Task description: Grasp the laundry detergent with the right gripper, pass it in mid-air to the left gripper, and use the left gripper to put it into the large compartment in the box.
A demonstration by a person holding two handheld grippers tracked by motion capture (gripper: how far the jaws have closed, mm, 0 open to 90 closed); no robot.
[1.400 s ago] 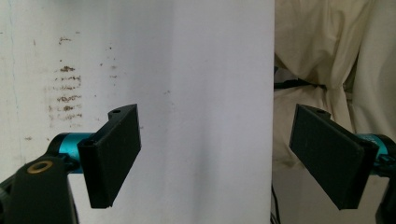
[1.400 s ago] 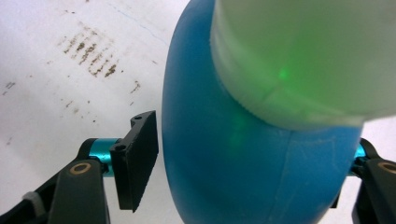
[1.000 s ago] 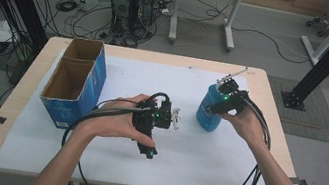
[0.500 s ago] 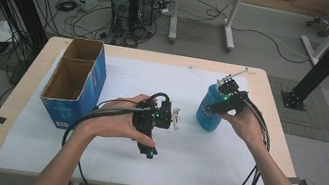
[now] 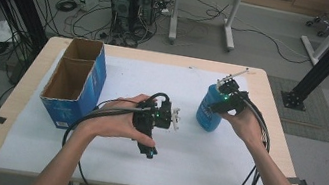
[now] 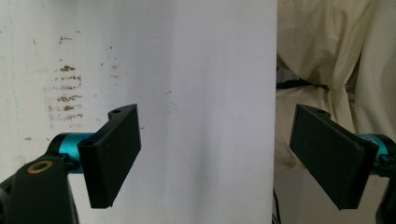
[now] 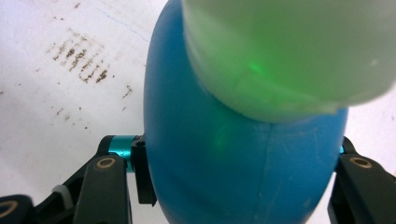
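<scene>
Box: blue cardboard box (image 5: 75, 85) with an open top and two compartments, standing at the left of the desk (image 5: 24, 99), its long side running near to far.
Cover: white paper sheet (image 5: 190, 168) spread over most of the desk top; in the gripper views it carries faint brown smudges.
Left gripper: left gripper (image 5: 150, 152) held in the person's left hand (image 5: 119, 120) near the middle of the desk, right of the box and well apart from it, pointing towards the near edge. Its jaws stand wide open with nothing between them; in the left gripper view (image 6: 217, 161) the white sheet and the desk's near edge lie beyond them.
Bottle: blue bottle (image 5: 209, 113) with a pale cap (image 7: 285, 51), upright on the sheet, right of centre.
Right gripper: right gripper (image 5: 219, 104) held in the right hand (image 5: 246, 124), at the bottle from its right side. Its jaws have just been closing, with the bottle between them; in the right gripper view (image 7: 243, 182) both jaws press on the blue body below the cap.
</scene>
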